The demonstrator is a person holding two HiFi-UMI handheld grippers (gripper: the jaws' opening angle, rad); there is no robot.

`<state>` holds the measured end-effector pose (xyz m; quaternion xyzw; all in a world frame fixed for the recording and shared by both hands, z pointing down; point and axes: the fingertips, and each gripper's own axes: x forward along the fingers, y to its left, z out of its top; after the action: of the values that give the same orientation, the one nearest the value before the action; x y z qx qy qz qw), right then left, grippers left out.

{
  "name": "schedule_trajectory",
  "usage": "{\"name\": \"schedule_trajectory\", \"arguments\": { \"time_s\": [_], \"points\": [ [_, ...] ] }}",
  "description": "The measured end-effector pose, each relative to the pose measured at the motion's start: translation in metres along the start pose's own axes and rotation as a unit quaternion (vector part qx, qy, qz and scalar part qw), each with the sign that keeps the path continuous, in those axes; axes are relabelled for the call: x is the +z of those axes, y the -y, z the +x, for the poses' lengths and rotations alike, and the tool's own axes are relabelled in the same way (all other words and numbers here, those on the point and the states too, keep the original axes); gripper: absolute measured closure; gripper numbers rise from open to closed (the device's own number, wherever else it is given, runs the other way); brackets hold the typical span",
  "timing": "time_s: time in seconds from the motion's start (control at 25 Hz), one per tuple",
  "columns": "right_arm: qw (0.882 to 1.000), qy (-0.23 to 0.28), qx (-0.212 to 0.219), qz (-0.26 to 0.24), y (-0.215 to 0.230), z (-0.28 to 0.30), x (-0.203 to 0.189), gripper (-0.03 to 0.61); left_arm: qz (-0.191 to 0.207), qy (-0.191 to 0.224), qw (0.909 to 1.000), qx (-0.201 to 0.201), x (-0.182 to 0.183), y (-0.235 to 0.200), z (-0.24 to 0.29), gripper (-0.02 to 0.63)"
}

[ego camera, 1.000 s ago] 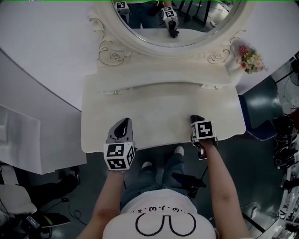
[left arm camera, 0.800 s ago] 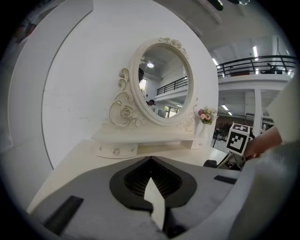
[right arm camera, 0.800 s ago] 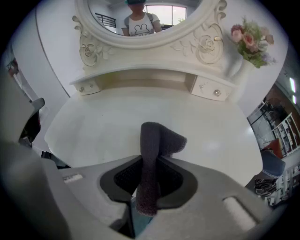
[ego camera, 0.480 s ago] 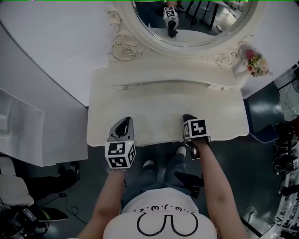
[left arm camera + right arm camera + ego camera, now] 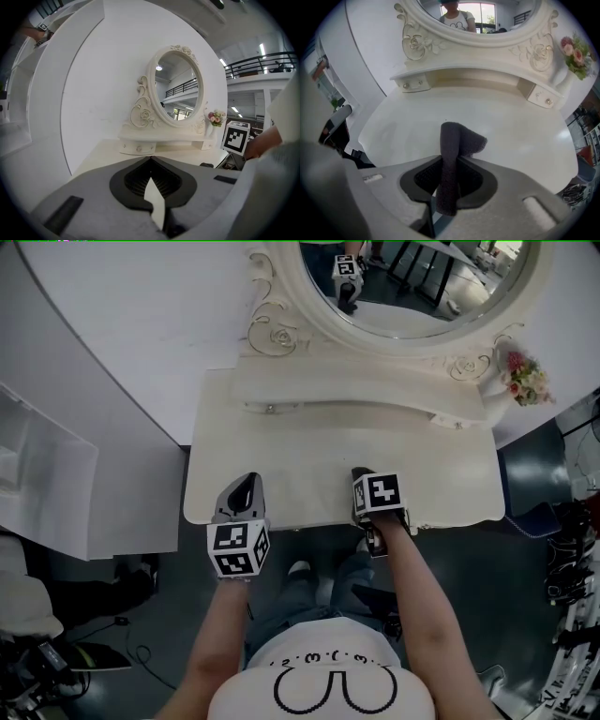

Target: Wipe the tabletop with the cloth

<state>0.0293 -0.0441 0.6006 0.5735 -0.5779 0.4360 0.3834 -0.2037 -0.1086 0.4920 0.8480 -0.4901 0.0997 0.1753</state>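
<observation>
The cream tabletop (image 5: 309, 442) of a vanity lies below me. Near its front edge, right of the middle, my right gripper (image 5: 364, 480) is shut on a dark grey cloth (image 5: 360, 473). In the right gripper view the cloth (image 5: 454, 138) stands up folded out of the closed jaws of the right gripper (image 5: 450, 158) over the pale top (image 5: 520, 136). My left gripper (image 5: 246, 487) rests at the front left edge, with its jaws together. In the left gripper view the left gripper (image 5: 150, 158) shows only a thin pale sliver in the hollow behind its tips.
An oval mirror (image 5: 412, 287) in a carved frame stands at the back, above a raised shelf with small drawers (image 5: 411, 84). A vase of flowers (image 5: 523, 376) sits at the back right. A white curved wall (image 5: 112, 362) runs along the left. My shoes (image 5: 298, 570) are under the front edge.
My right gripper has slid left along the front of the tabletop with the cloth. The left gripper has stayed at the front left edge.
</observation>
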Motion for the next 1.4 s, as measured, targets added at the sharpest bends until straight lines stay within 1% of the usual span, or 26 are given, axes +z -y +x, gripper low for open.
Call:
{"name": "schedule_trajectory", "arguments": {
  "time_s": [0.52,0.68,0.92,1.2,1.4],
  "points": [
    [0.997,-0.004,0.066,-0.035,-0.094,0.013,0.017,0.499,-0.014,0.006,0.9983,0.056,-0.004,-0.041,-0.030,0.617],
    [0.996,-0.005,0.072,-0.047,-0.120,0.017,0.022,0.499,-0.018,0.007,0.9970,0.075,-0.005,-0.057,-0.040,0.617],
    [0.994,-0.008,0.085,-0.072,-0.160,0.023,0.028,0.499,-0.028,0.011,0.9935,0.109,-0.008,-0.085,-0.061,0.617],
    [0.990,-0.017,0.118,-0.077,-0.210,0.029,0.035,0.499,-0.040,0.008,0.9893,0.140,-0.019,-0.107,-0.083,0.617],
    [0.986,-0.022,0.138,-0.088,-0.247,0.033,0.042,0.499,-0.046,0.016,0.9856,0.162,-0.017,-0.126,-0.091,0.617]
  ]
}}
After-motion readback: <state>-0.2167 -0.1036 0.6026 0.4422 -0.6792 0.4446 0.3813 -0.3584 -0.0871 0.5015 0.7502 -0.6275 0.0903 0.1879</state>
